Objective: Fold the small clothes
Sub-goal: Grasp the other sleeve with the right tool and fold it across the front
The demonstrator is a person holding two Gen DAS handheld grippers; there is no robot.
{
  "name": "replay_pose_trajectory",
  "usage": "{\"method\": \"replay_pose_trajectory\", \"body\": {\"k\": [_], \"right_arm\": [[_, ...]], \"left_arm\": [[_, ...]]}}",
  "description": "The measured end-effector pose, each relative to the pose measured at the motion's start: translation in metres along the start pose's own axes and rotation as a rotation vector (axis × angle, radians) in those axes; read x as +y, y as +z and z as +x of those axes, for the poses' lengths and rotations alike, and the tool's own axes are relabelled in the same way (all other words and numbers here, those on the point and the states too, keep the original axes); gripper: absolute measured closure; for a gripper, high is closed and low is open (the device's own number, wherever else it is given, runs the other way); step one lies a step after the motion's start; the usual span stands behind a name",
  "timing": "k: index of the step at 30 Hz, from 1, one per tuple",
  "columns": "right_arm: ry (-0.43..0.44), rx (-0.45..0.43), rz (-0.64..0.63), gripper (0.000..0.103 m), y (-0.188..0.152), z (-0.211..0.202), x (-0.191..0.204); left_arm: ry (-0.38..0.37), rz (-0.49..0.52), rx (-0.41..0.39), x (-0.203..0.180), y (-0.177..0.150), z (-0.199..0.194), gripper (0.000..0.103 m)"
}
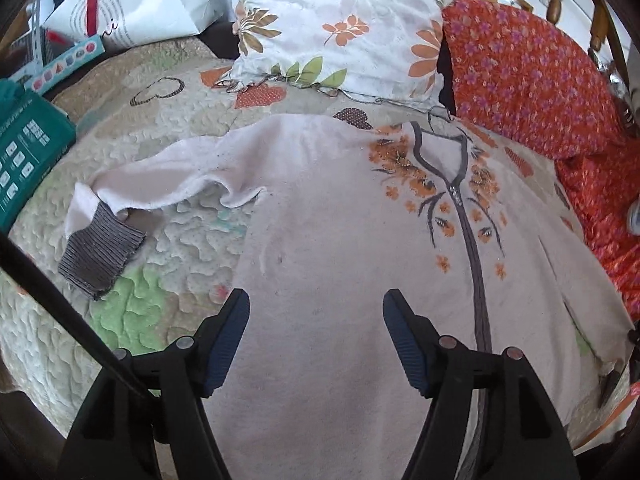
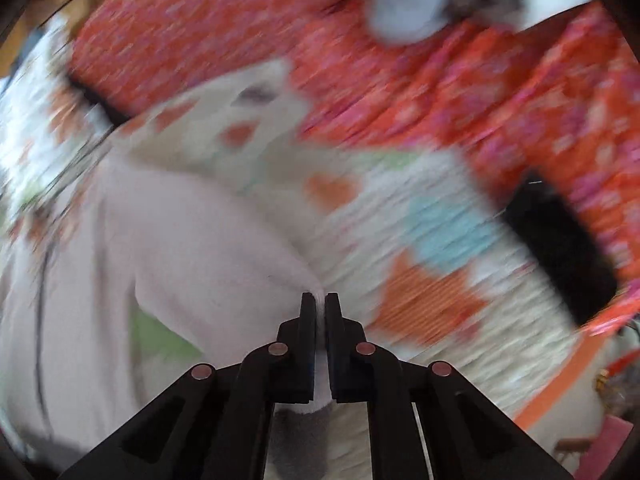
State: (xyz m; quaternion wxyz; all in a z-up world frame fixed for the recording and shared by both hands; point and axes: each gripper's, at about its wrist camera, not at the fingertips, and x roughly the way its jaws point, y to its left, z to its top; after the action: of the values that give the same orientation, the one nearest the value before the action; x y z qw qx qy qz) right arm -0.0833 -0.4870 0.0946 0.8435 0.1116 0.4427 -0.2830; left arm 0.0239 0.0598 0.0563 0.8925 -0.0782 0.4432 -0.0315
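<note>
A small pale pink sweater (image 1: 320,208) with orange flowers and a grey zip line lies spread on a quilted bedspread (image 1: 168,240). Its left sleeve with a grey ribbed cuff (image 1: 102,258) stretches out to the left. My left gripper (image 1: 316,300) is open and empty, hovering over the sweater's body. In the blurred right wrist view, my right gripper (image 2: 320,298) is shut on the sweater's right sleeve (image 2: 224,256), with pink cloth pinched between the jaws and the grey cuff below them.
A floral white pillow (image 1: 340,28) and an orange-red flowered cushion (image 1: 528,80) lie at the bed's head and right side. A teal box (image 1: 24,152) and a white bag (image 1: 132,4) sit at the left. A black object (image 2: 560,248) lies by the red cushion.
</note>
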Motion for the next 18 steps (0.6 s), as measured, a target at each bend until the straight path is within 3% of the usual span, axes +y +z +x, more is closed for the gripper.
{"method": "replay_pose_trajectory", "body": {"k": [2, 3, 4, 5, 8, 18], "right_arm": [[-0.138, -0.036, 0.032, 0.082, 0.010, 0.000, -0.010], [-0.134, -0.042, 0.042, 0.075, 0.012, 0.000, -0.013], [-0.078, -0.047, 0.056, 0.060, 0.011, -0.001, -0.015], [0.000, -0.049, 0.074, 0.054, 0.008, -0.002, -0.015], [0.155, -0.007, 0.111, 0.053, -0.003, 0.002, -0.008], [0.373, 0.153, 0.431, 0.053, -0.041, 0.000, -0.059]], "left_arm": [[0.007, -0.001, 0.005, 0.001, 0.000, 0.002, 0.035], [0.010, -0.003, 0.009, 0.002, 0.000, 0.003, 0.035], [0.012, -0.007, 0.015, 0.004, -0.001, 0.004, 0.035], [0.010, -0.011, 0.022, 0.005, -0.001, 0.005, 0.035], [-0.003, -0.037, 0.044, 0.007, -0.003, 0.008, 0.035], [-0.102, -0.062, 0.123, -0.002, -0.011, 0.012, 0.034]]}}
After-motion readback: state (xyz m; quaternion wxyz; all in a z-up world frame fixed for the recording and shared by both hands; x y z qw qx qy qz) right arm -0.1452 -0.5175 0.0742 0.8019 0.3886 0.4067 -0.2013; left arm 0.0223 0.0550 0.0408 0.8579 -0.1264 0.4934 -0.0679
